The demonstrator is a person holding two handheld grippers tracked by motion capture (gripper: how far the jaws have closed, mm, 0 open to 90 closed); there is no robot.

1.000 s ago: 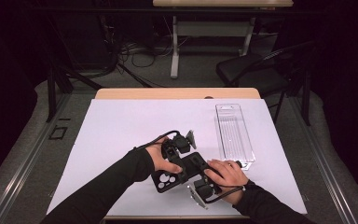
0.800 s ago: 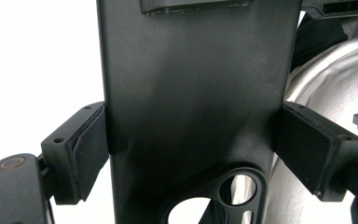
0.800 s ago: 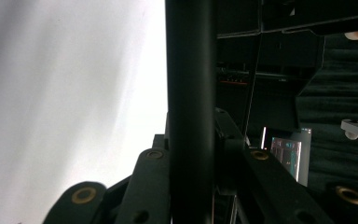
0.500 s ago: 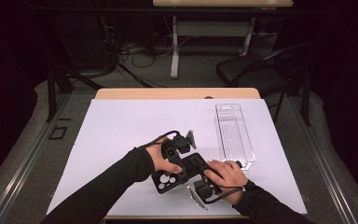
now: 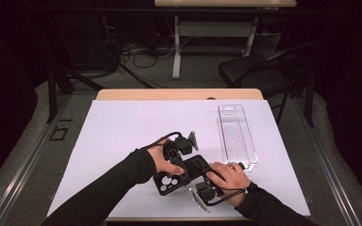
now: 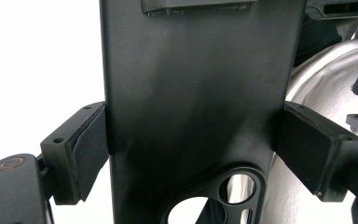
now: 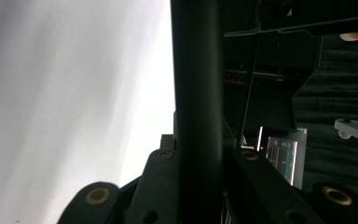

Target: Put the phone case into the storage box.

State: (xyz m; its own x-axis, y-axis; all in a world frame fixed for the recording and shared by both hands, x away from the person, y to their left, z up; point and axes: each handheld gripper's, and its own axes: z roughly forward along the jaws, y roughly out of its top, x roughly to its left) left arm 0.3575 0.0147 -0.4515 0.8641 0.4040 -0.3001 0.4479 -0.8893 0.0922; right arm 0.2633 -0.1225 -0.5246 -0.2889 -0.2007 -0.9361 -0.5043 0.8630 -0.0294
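From above, both hands meet near the table's front edge over a black phone case; nothing has shifted in the last second (a steady hold). The left gripper clamps the case's sides. The right gripper pinches its edge.

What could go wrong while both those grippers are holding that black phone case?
The left gripper pinches the phone case only by its side edges, so it might pop free. The right gripper clamps the same phone case edge-on; if the hands pull unevenly, the case could twist or slip. The clear plastic package lies close beside the right hand and could get knocked.
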